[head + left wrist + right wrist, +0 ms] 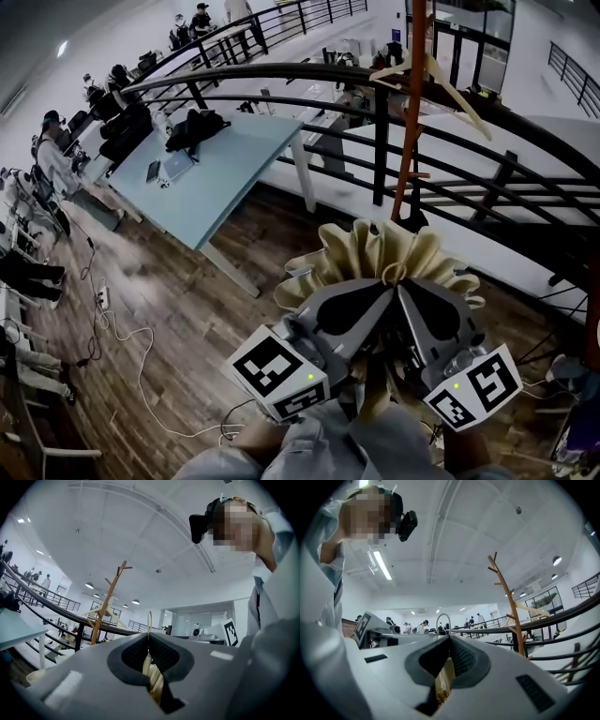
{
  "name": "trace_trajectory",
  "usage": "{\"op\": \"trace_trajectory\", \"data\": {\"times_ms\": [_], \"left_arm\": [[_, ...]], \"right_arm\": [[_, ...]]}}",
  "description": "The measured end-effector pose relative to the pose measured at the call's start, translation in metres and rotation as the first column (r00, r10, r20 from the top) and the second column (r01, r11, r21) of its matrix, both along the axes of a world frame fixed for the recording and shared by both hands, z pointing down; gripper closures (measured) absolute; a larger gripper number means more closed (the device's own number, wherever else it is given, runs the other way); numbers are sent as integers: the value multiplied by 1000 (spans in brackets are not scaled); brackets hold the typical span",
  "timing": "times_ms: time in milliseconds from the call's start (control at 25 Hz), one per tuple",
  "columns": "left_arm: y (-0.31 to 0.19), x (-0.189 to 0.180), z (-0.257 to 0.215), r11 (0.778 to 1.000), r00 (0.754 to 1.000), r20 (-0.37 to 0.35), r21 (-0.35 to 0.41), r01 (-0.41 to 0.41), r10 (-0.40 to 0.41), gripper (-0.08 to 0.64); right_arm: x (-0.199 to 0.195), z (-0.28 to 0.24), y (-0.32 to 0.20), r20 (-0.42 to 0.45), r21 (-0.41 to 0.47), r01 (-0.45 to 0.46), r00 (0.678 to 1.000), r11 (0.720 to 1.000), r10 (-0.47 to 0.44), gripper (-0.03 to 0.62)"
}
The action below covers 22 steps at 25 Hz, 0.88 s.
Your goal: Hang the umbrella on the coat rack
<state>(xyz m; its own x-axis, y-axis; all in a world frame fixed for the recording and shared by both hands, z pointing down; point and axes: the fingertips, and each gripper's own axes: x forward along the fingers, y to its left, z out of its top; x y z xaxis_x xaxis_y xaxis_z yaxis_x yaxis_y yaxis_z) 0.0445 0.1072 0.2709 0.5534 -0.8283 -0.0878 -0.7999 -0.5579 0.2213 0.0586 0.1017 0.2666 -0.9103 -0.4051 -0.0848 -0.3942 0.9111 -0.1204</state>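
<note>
I hold a folded beige umbrella [380, 251] upright between both grippers, its ruffled fabric bunched above the jaws. My left gripper [361, 309] and right gripper [427, 314] press in from either side, both shut on the umbrella. In the left gripper view the jaws [149, 641] pinch beige fabric [152, 677], and a thin loop [149, 620] sticks up past them. The right gripper [449, 641] shows the same fabric [444, 679] and loop [443, 619]. The orange coat rack [410, 122] stands just beyond the umbrella, its bare branches [117, 576] [499, 576] high up.
A wooden hanger [455, 89] hangs on the rack. A black curved railing [375, 103] runs behind it. A pale blue table [220, 164] with a bag stands at left, and a white cable [141, 366] trails on the wood floor. People sit far off at left.
</note>
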Motion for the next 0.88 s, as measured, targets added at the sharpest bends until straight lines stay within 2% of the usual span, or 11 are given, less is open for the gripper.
{"op": "trace_trajectory", "data": {"times_ms": [440, 760, 880], "left_arm": [[-105, -1, -7, 999, 999, 5, -15, 46, -46, 549], [-162, -41, -7, 998, 998, 0, -19, 65, -65, 549], [-175, -44, -7, 997, 997, -5, -22, 70, -71, 551]], "right_arm": [[0, -7, -106, 10, -19, 46, 999, 999, -46, 591], [-41, -8, -163, -1, -16, 50, 999, 999, -50, 591], [-44, -8, -176, -8, -14, 48, 999, 999, -48, 591]]}}
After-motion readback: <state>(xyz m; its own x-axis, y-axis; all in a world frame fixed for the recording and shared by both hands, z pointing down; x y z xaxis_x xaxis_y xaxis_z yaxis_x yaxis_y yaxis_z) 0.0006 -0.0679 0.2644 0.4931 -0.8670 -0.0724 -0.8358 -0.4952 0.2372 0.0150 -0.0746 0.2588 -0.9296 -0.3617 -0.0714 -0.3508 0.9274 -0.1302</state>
